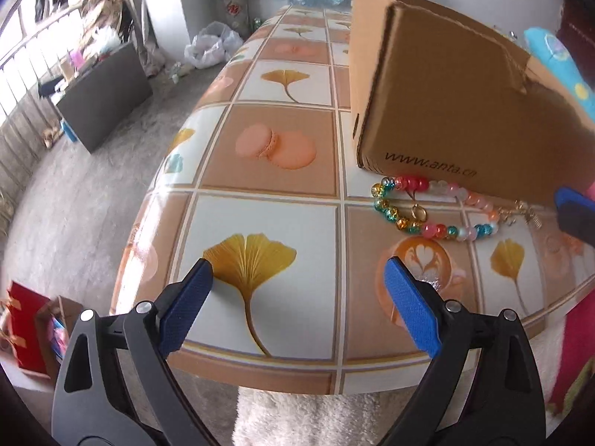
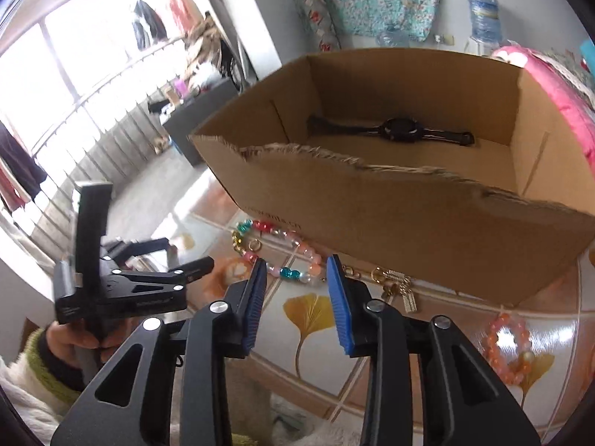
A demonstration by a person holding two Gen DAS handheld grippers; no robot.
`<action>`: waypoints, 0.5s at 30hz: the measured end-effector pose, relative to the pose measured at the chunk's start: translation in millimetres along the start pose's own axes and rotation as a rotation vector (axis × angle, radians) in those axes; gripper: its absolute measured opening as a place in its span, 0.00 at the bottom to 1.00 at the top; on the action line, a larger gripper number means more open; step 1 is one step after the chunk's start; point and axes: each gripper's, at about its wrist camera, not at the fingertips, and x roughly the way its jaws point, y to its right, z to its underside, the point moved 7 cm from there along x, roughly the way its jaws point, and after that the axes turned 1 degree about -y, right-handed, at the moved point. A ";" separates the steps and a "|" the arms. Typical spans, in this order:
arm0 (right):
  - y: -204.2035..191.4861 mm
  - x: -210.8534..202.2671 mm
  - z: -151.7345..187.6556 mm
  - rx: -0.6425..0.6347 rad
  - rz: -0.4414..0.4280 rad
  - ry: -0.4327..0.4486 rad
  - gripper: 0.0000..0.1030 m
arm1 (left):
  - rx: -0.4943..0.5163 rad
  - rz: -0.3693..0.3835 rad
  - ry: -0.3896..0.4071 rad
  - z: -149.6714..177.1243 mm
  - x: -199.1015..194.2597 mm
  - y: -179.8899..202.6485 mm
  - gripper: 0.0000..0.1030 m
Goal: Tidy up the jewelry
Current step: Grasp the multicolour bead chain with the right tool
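Hovering over the patterned tabletop (image 1: 282, 141), I hold my left gripper (image 1: 299, 278) with its blue pads spread wide and nothing between them, above a printed ginkgo leaf. My right gripper (image 2: 297, 278) hangs with its pads apart, a narrower gap, just above the beaded necklace (image 2: 293, 260), not touching it as far as I can tell. That multicoloured strand (image 1: 427, 212) lies on the table right against the front wall of the cardboard box (image 1: 446, 93), its gold clasp and small charms (image 2: 398, 286) trailing toward my right. The box wall, torn along its top edge, stands directly behind the beads. Inside the box (image 2: 409, 215) lies one black wristwatch (image 2: 394, 132), flat on the bottom near the far wall. An orange bead bracelet (image 2: 507, 349) sits apart on the table, to the right of the necklace. From the right wrist view, my left hand (image 2: 78, 338) grips the other tool's handle (image 2: 122, 286) beside the table edge.
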 end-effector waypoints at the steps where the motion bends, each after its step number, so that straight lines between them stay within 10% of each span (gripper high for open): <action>1: -0.8 4.7 -1.7 -0.008 0.008 -0.009 0.26 | 0.018 -0.008 0.001 0.5 0.9 1.0 0.88; 15: -8.2 62.9 -9.9 -0.170 0.192 -0.143 0.17 | 0.028 0.011 0.064 4.5 2.6 3.8 0.92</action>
